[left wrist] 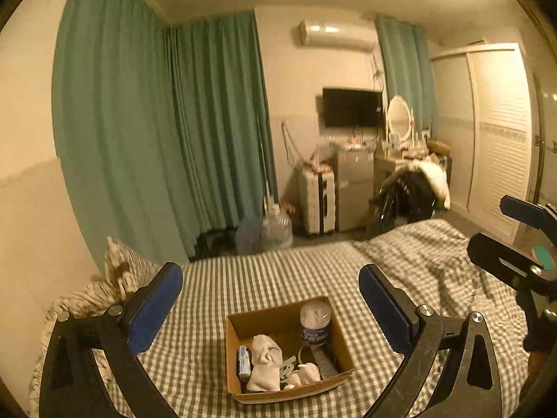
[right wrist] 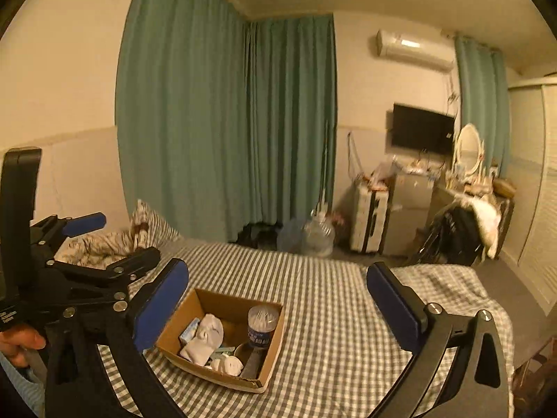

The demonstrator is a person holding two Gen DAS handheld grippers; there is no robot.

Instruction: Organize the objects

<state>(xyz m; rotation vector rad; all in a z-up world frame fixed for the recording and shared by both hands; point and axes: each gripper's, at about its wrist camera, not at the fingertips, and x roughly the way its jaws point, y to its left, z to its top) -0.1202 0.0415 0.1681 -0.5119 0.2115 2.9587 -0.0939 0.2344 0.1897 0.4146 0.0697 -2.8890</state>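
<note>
An open cardboard box [left wrist: 236, 327] sits on the checked bed. It holds a white sock [left wrist: 265, 358], a clear tub of cotton swabs [left wrist: 315, 324], a small blue packet [left wrist: 243, 360] and other small items. My left gripper [left wrist: 271, 299] is open and empty, held above and in front of the box. The box also shows in the right wrist view [right wrist: 209, 301], with the sock [right wrist: 207, 336] and the swab tub [right wrist: 263, 324]. My right gripper [right wrist: 278, 299] is open and empty, to the right of the box. The left gripper's body [right wrist: 80, 278] shows at the left there.
The bed [left wrist: 296, 271] has a grey-white checked cover, rumpled at the right [left wrist: 428, 254]. A patterned pillow [left wrist: 118, 268] lies at the left. Beyond the bed stand green curtains [left wrist: 139, 122], a water jug [left wrist: 278, 226], a suitcase [left wrist: 318, 202], a dresser and a wardrobe [left wrist: 497, 132].
</note>
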